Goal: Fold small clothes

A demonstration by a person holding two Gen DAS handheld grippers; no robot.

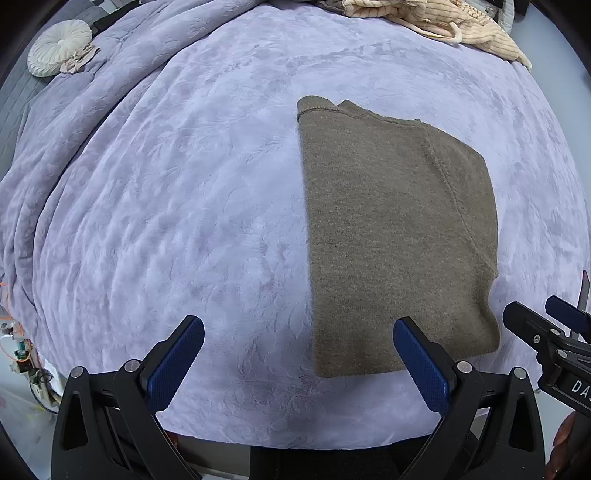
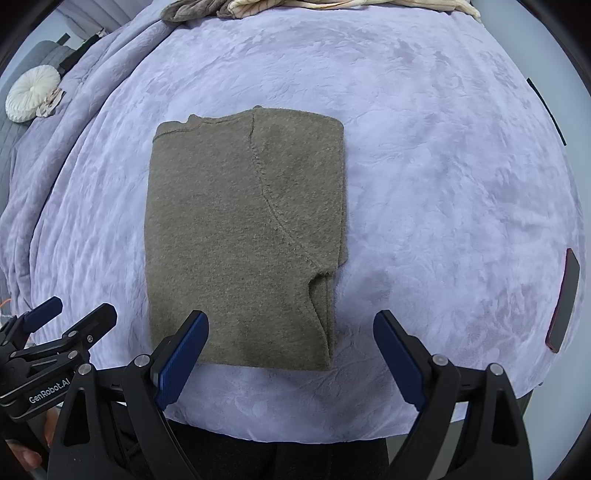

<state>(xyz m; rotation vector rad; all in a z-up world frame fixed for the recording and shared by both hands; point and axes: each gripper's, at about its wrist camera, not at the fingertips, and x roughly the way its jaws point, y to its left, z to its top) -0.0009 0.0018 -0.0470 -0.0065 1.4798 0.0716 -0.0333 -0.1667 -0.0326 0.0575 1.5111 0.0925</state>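
Observation:
An olive-brown knitted garment [image 1: 395, 229] [image 2: 240, 236] lies folded into a tall rectangle on the lilac bedspread [image 1: 177, 206] [image 2: 443, 192]. My left gripper [image 1: 299, 332] hovers open over the bedspread at the garment's near left corner, holding nothing. My right gripper [image 2: 291, 328] hangs open above the garment's near right corner, also with nothing between its blue pads. Each gripper shows at the edge of the other's view: the right gripper [image 1: 550, 317] and the left gripper [image 2: 70, 314].
A pile of cream striped clothes [image 1: 443, 22] [image 2: 332, 3] lies at the far edge, with a brownish garment [image 2: 192, 9] beside it. A round white cushion [image 1: 59, 46] [image 2: 31, 98] rests far left. A dark phone [image 2: 563, 304] lies on the bedspread's right side.

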